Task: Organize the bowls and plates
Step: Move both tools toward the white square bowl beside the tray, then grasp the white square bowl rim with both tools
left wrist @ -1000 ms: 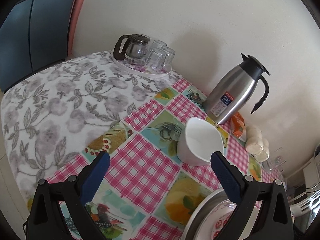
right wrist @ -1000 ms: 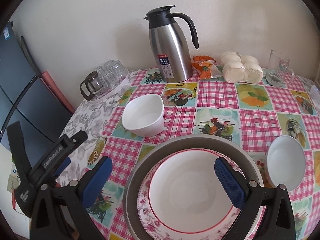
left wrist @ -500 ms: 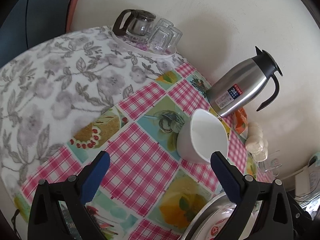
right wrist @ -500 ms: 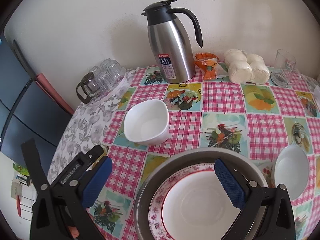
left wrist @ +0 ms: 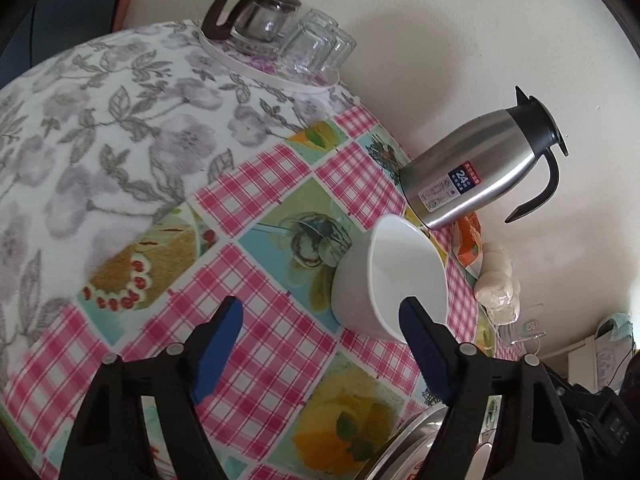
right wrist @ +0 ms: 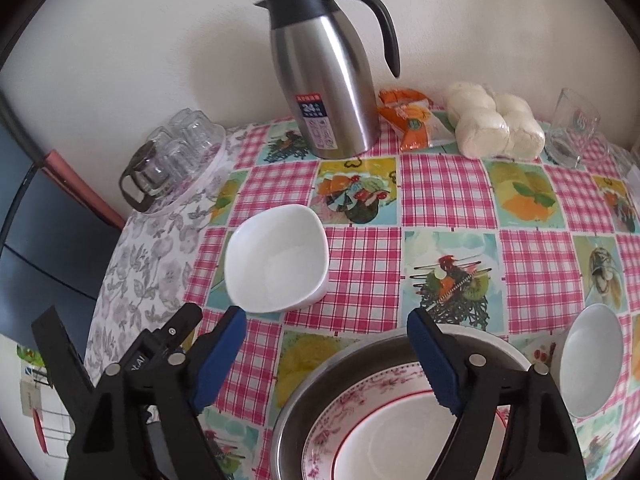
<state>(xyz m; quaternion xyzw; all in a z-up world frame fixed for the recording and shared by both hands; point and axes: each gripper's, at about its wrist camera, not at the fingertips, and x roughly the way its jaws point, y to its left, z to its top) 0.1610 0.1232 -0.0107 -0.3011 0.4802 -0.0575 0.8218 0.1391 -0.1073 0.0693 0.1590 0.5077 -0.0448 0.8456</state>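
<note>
A white square bowl (left wrist: 392, 276) (right wrist: 276, 260) stands on the checked tablecloth. My left gripper (left wrist: 320, 332) hovers just short of it, tilted down, jaws closing; its right fingertip (left wrist: 420, 332) overlaps the bowl's near rim, and the pads press on nothing. My right gripper (right wrist: 324, 344) is over the cloth between that bowl and a steel basin (right wrist: 316, 384), jaws closing with nothing between them. In the basin lies a floral plate (right wrist: 352, 404) with a white dish (right wrist: 400, 452) on it. A round white bowl (right wrist: 592, 360) sits at the right. The left gripper's body (right wrist: 160, 348) shows at lower left.
A steel thermos jug (right wrist: 332, 92) (left wrist: 476, 176) stands by the wall behind the square bowl. A tray with a glass pot and glasses (right wrist: 176, 156) (left wrist: 280, 36) sits at the back left. A bag of buns (right wrist: 492, 124), an orange packet (right wrist: 412, 120) and a glass mug (right wrist: 572, 128) line the wall.
Both grippers' jaws have narrowed. Both views have drawn closer to the white square bowl, and the left view has rolled and dipped toward the table.
</note>
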